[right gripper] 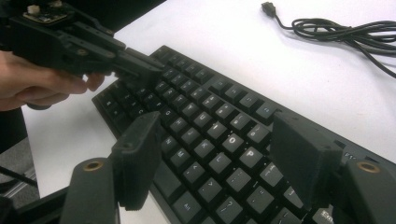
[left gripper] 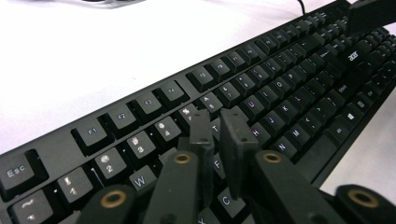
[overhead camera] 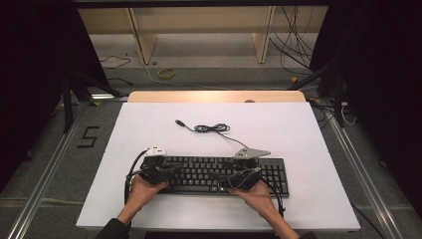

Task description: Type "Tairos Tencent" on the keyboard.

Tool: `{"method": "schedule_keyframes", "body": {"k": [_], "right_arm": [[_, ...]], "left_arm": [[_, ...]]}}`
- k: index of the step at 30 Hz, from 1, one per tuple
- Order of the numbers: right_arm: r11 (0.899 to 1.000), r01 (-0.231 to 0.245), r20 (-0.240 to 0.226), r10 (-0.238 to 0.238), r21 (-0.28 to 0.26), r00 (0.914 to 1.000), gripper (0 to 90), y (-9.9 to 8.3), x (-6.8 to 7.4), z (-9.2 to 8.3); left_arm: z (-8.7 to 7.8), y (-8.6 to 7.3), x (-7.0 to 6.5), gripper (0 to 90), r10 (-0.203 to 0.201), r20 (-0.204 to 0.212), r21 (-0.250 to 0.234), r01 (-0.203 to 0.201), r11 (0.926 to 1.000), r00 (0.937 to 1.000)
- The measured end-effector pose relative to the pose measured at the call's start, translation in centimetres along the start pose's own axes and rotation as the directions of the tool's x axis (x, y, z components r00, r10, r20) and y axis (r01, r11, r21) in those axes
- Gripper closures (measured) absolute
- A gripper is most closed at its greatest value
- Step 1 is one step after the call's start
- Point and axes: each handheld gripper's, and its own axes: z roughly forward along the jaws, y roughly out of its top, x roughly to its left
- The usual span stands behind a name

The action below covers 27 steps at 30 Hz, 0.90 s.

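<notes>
Looking down and forward from above the table's (overhead camera: pixel 308 129) near edge. Riding low and close over the keyboard (overhead camera: pixel 219 174), one from each end. Shared throughout: keyboard (left gripper: pixel 261 88) (right gripper: pixel 205 126) and table.

A white table (overhead camera: pixel 308 199) stands over grey floor (overhead camera: pixel 209 74) strewn with cables (overhead camera: pixel 293 45).

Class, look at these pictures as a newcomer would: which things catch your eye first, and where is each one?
A black keyboard lies at the near edge of the white table, with a hand-held gripper over each end. The left gripper hovers with jaws nearly together above the letter keys, while the right gripper stands wide open. Behind the keyboard, its cable lies loosely coiled.
</notes>
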Motion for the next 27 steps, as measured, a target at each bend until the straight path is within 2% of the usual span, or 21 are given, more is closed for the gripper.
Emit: {"method": "schedule_keyframes", "body": {"k": [7, 22, 27], "right_arm": [[1.0, 0.006, -0.003, -0.006, -0.012, 1.0, 33.8, -0.3, 0.2, -0.2], [1.0, 0.013, -0.006, -0.013, -0.008, 0.9999, 33.6, -0.5, 0.3, -0.2], [1.0, 0.013, -0.006, -0.013, -0.008, 0.9999, 33.6, -0.5, 0.3, -0.2]], "left_arm": [[0.7, 0.2, 0.1, 88.8, 0.004, -0.008, 0.025, -0.003, 0.9997, 1.0], [1.4, 0.0, 0.2, 89.0, 0.01, -0.008, 0.065, -0.009, 0.9978, 0.9999], [1.6, 0.0, 0.2, 89.0, 0.003, -0.007, 0.065, -0.002, 0.9979, 1.0]]}}
